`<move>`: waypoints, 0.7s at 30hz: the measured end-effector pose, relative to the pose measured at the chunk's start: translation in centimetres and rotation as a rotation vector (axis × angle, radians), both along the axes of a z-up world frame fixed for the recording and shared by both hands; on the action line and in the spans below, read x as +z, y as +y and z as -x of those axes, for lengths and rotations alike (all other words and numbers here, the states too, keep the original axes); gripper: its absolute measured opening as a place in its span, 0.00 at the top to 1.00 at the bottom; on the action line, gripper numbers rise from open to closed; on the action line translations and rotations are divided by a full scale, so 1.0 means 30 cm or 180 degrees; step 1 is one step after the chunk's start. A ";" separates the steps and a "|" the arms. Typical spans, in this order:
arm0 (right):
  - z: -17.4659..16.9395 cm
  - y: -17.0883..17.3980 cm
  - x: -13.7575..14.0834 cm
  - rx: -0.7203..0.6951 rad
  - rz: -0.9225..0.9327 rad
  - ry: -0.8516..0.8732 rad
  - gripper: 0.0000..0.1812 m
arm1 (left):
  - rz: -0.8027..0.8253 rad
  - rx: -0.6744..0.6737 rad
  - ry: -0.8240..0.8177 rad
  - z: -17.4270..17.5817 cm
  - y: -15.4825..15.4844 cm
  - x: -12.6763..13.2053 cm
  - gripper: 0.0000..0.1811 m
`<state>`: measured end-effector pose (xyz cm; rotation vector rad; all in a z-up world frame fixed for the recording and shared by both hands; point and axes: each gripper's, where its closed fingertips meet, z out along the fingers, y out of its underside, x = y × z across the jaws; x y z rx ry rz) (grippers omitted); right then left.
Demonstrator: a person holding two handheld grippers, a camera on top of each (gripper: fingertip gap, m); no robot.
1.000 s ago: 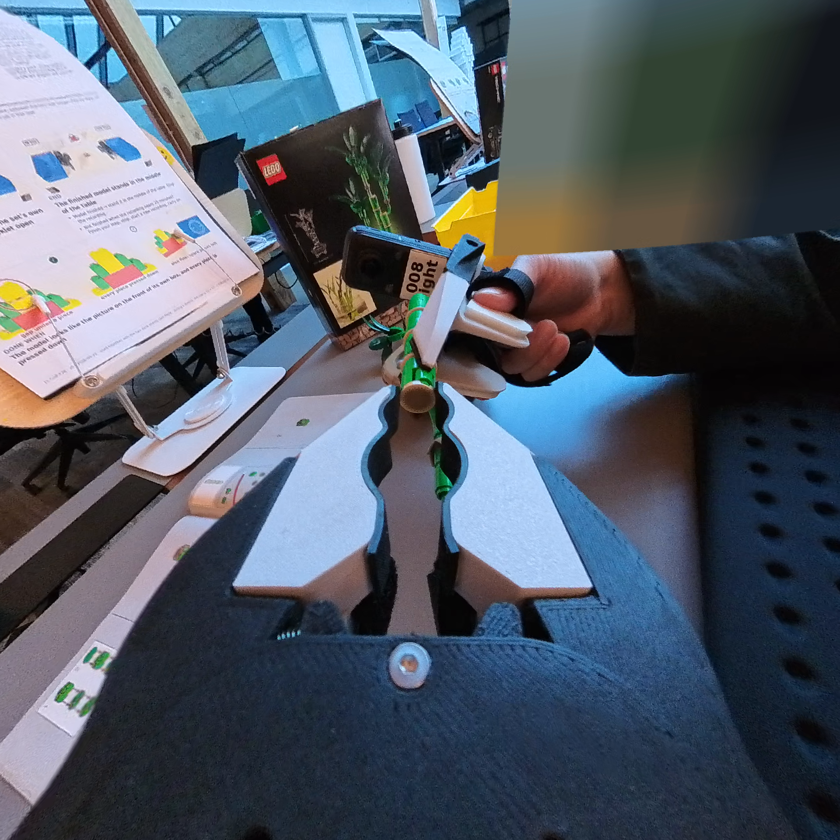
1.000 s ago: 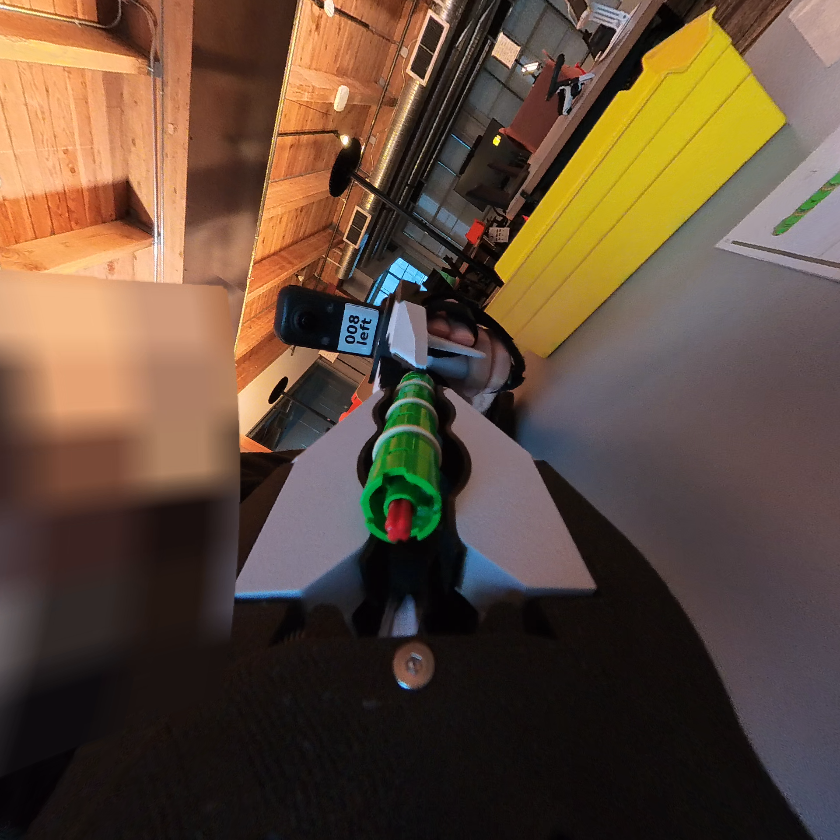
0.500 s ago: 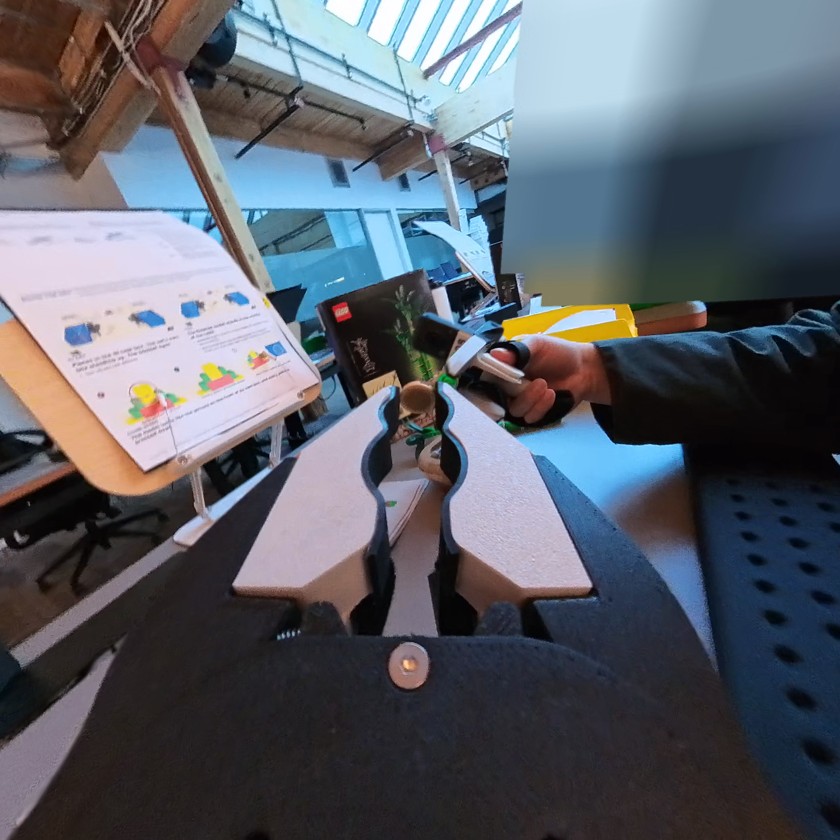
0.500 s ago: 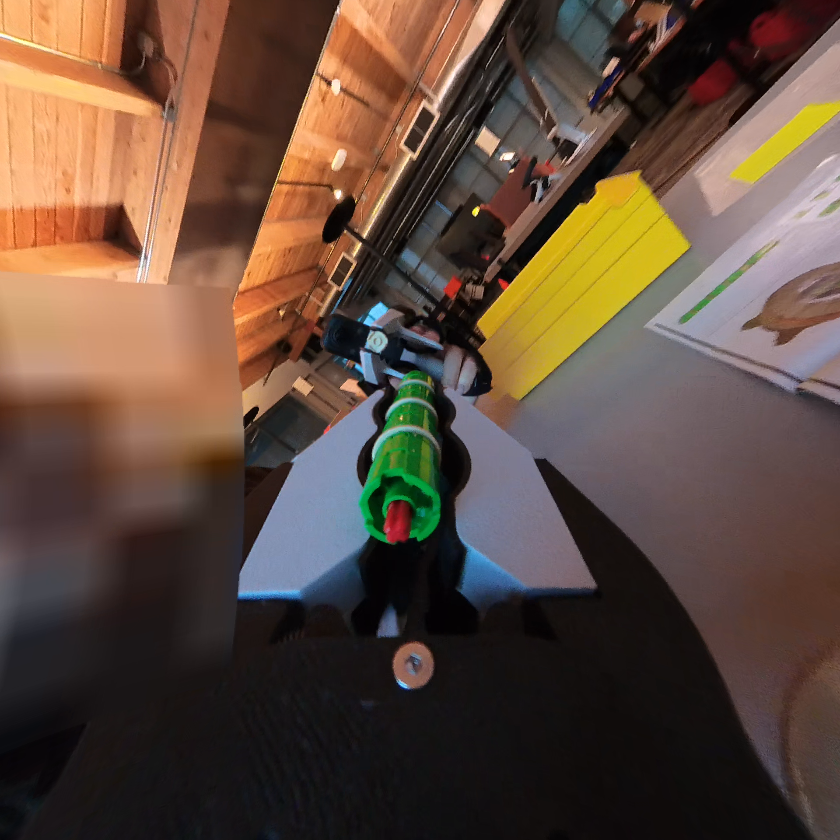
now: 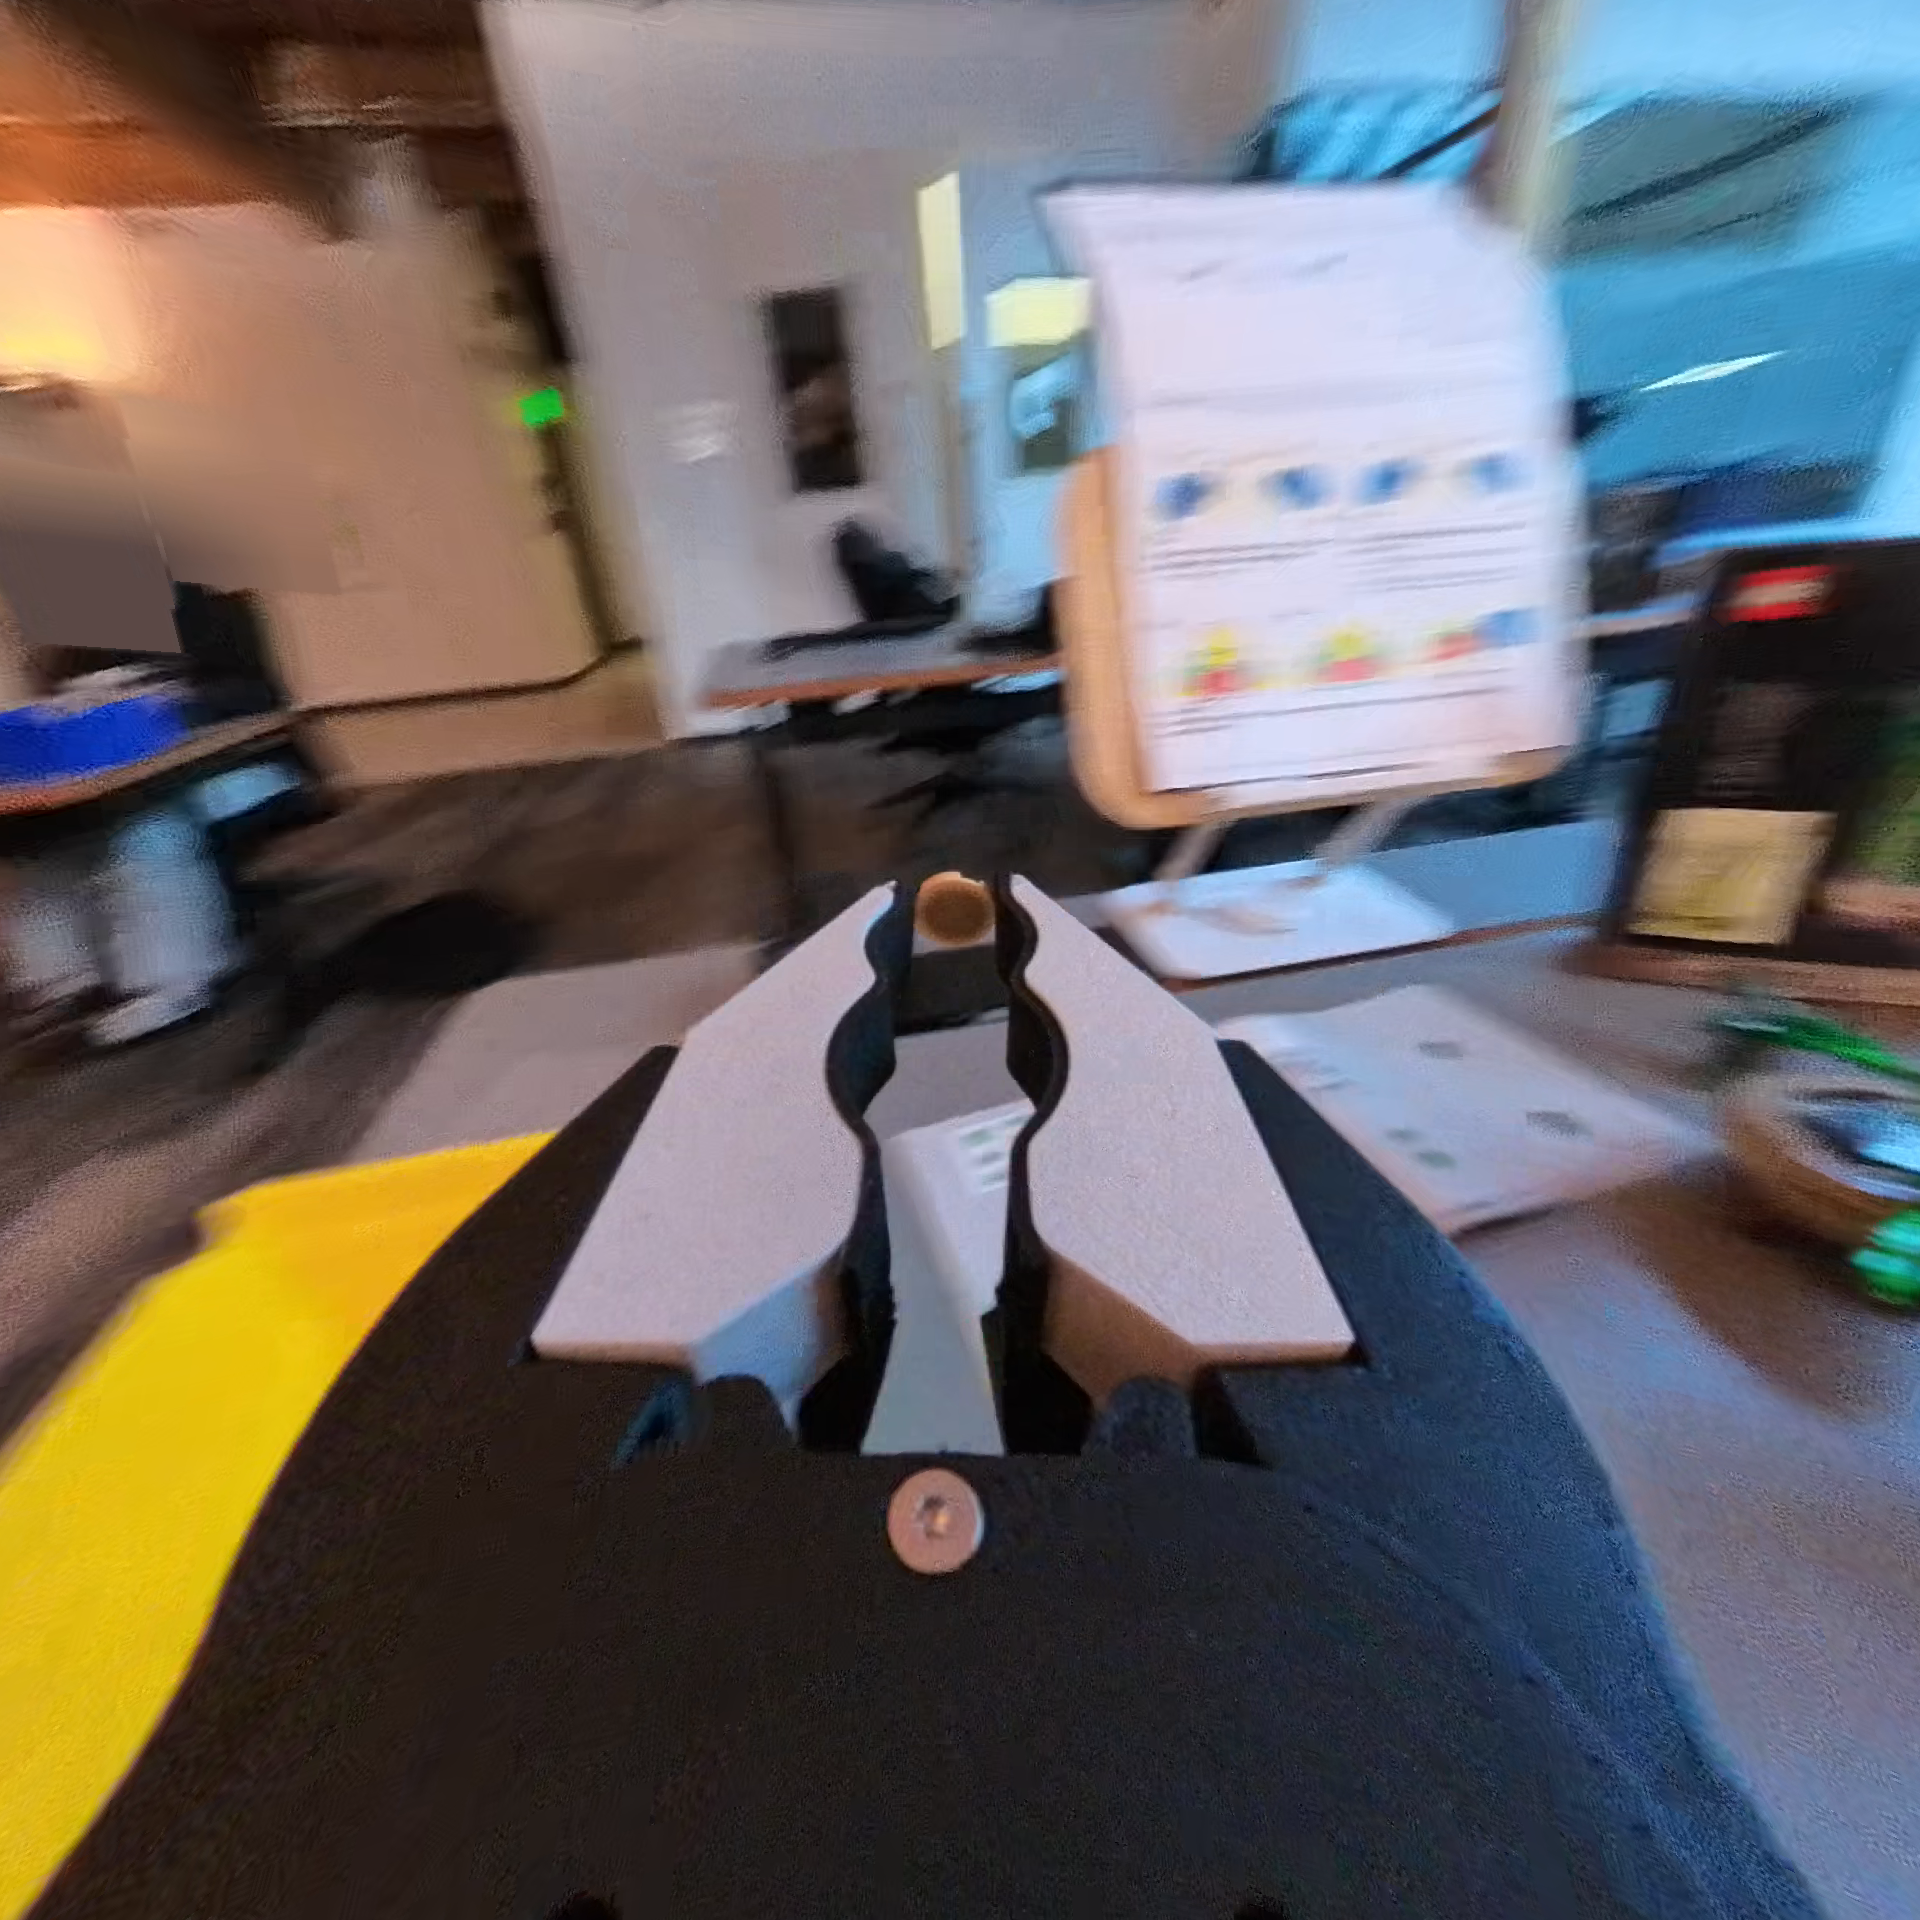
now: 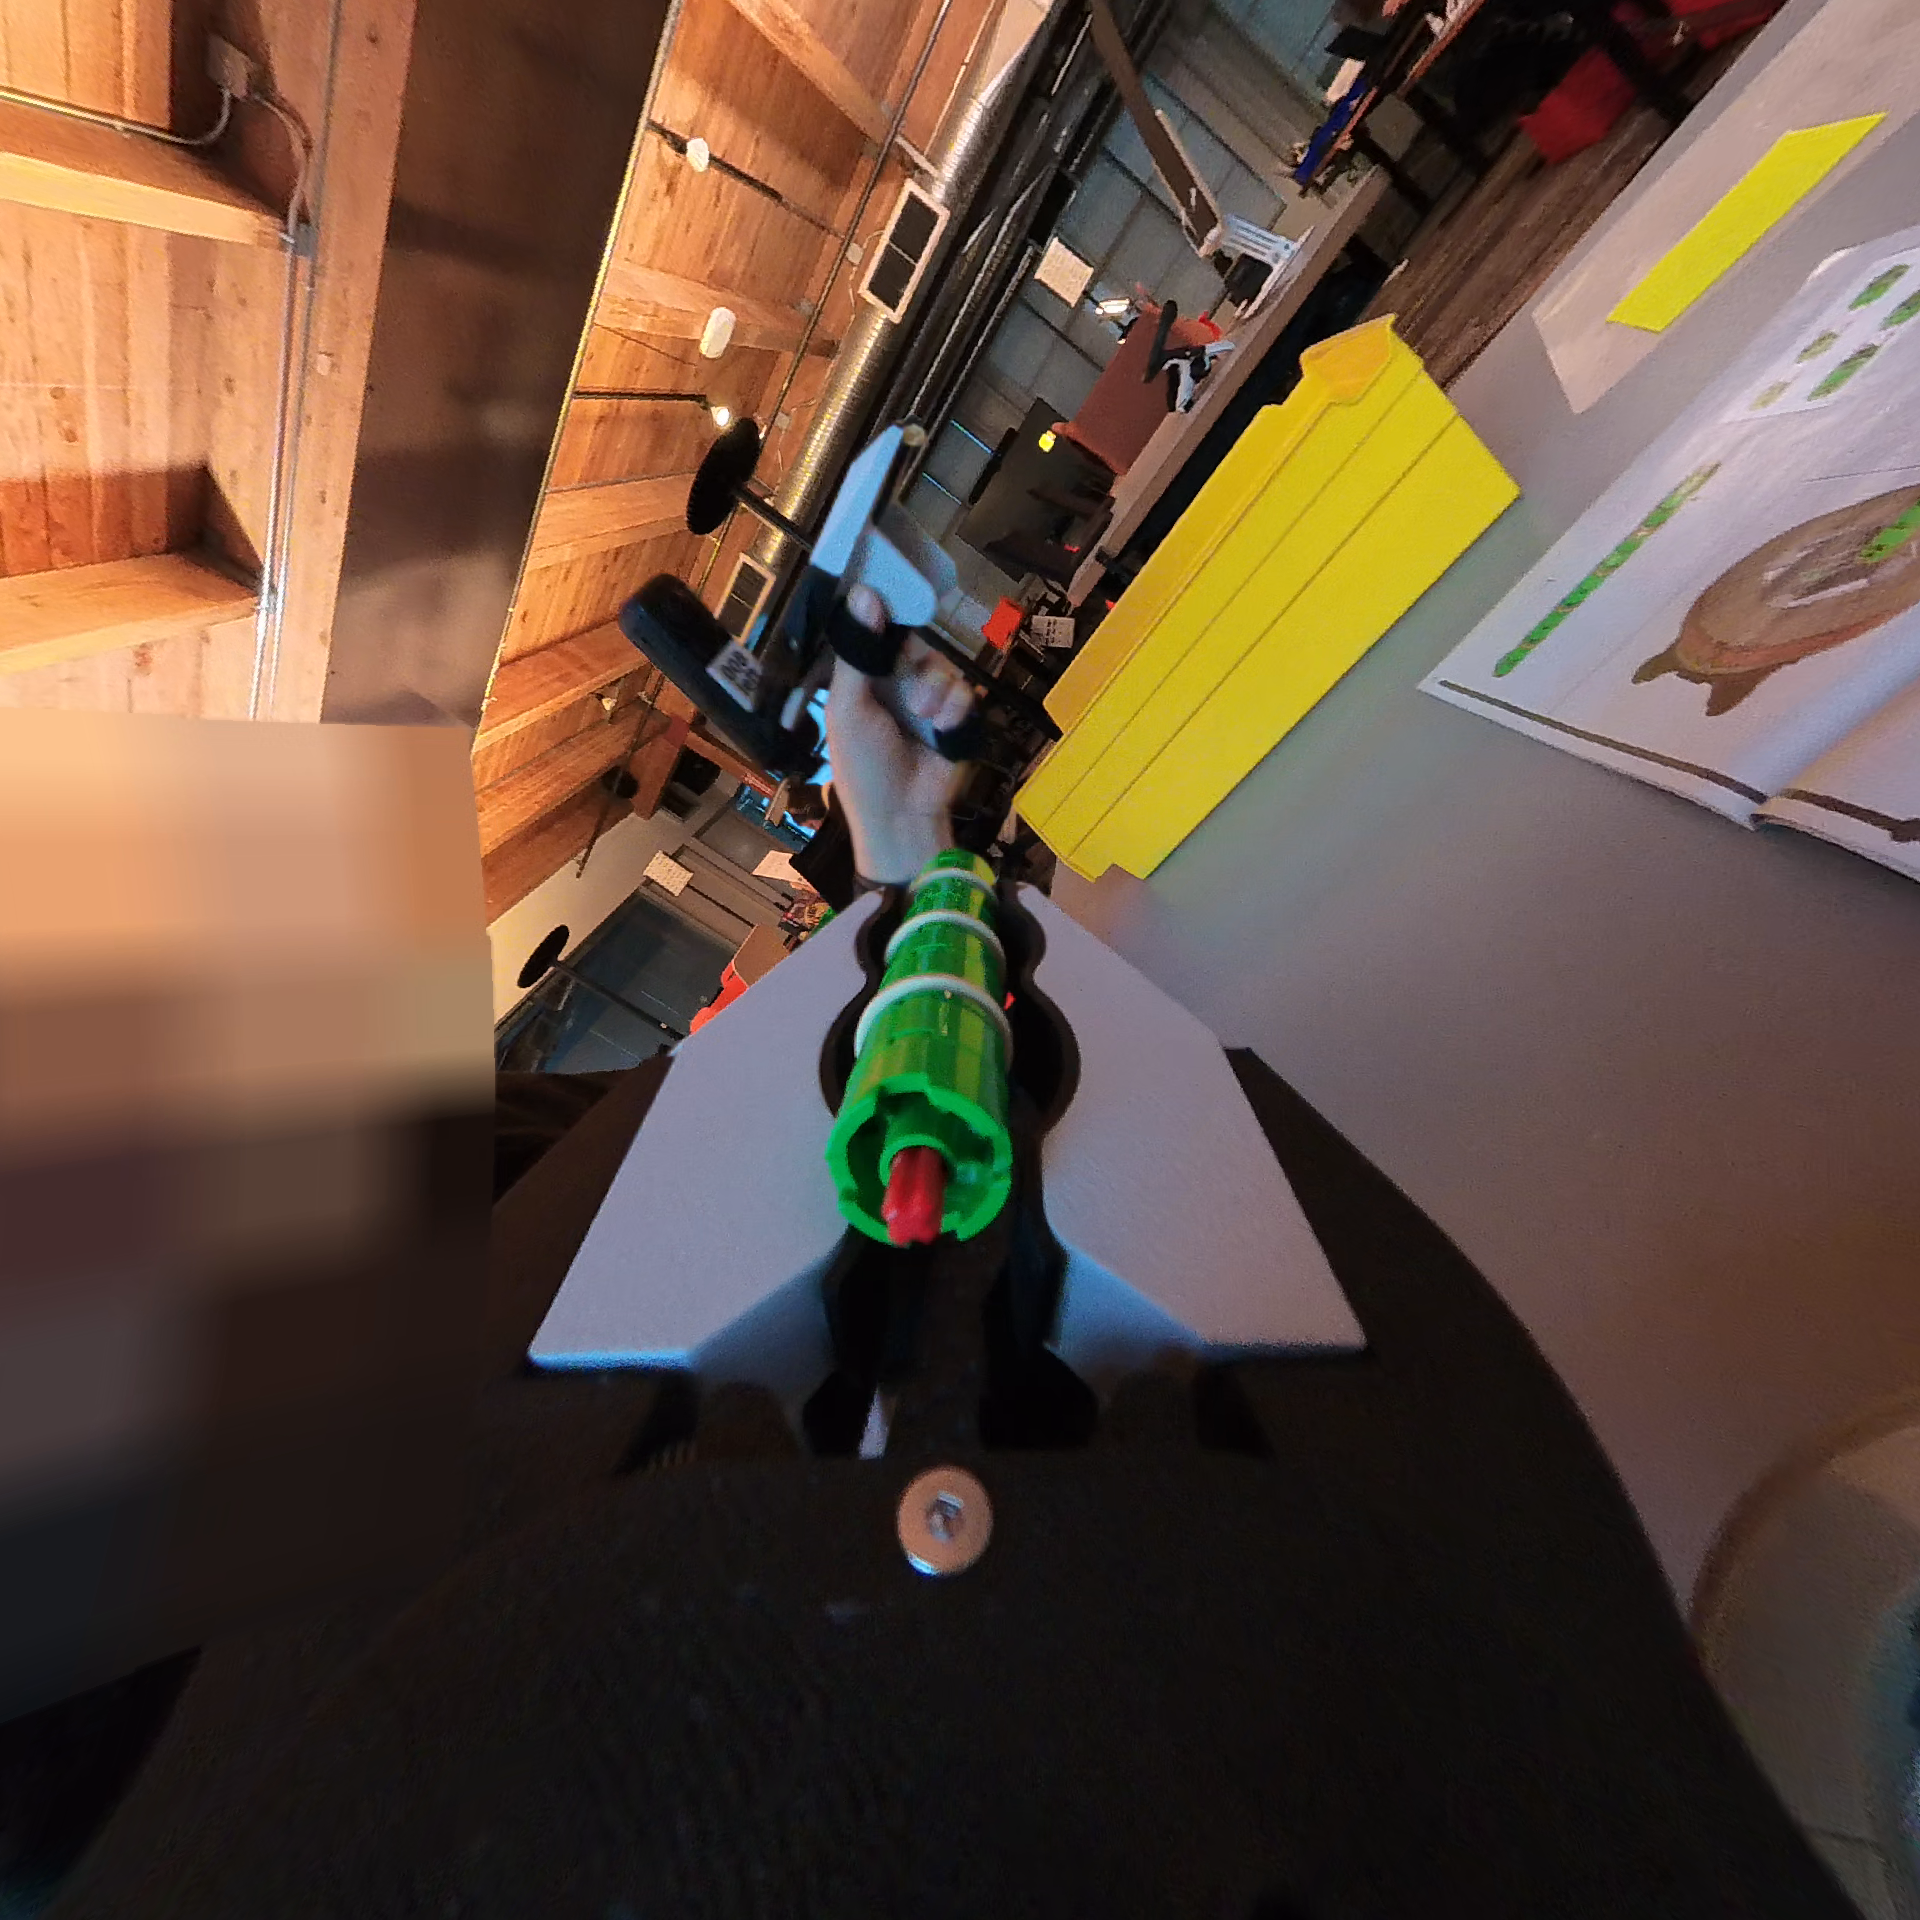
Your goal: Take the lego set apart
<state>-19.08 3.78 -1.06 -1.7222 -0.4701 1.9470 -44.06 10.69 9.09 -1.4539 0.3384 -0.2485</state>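
Stalk: green bamboo stalk [image 6: 940, 1023], light, rigid; right gripper [image 6: 961, 914] clamps it lengthwise.
Cap: tan round stud [image 5: 953, 908], pinched at left gripper [image 5: 953, 914] tips.

1. From the left wrist, we looked level along the fingers, across the grey table [image 5: 1621, 1455] toward a blurred room.
2. Our right wrist view was rolled sideways, ceiling at upper left.
3. Both views shared the yellow bin [image 6: 1247, 665] [image 5: 135, 1455].

You won't find legible writing here. The instruction sheet [image 5: 1320, 499] on its stand and the black box [image 5: 1787, 748] with a red logo patch are blurred; the white label [image 6: 740, 665] on the far claw's camera is too small to read.
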 end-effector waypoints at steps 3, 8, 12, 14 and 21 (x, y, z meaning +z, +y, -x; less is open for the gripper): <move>0.006 0.006 -0.020 -0.0004 0.0031 -0.0067 0.92 | 0.0745 0.0829 0.0046 0.272 0.020 -0.067 0.92; 0.020 0.007 -0.048 0.0007 0.0030 -0.0195 0.92 | 0.1904 0.0955 0.0082 0.385 0.082 -0.369 0.80; 0.022 0.018 -0.058 -0.0035 0.0035 -0.0218 0.91 | 0.1846 0.0932 0.0088 0.377 0.114 -0.389 0.71; 0.020 0.025 -0.051 -0.0079 0.0049 -0.0150 0.91 | 0.1407 0.0672 -0.0133 0.293 0.119 -0.302 0.71; 0.035 0.000 -0.005 0.0062 0.0117 0.0169 0.91 | 0.0997 -0.2661 -0.0638 -0.490 -0.167 -0.188 0.78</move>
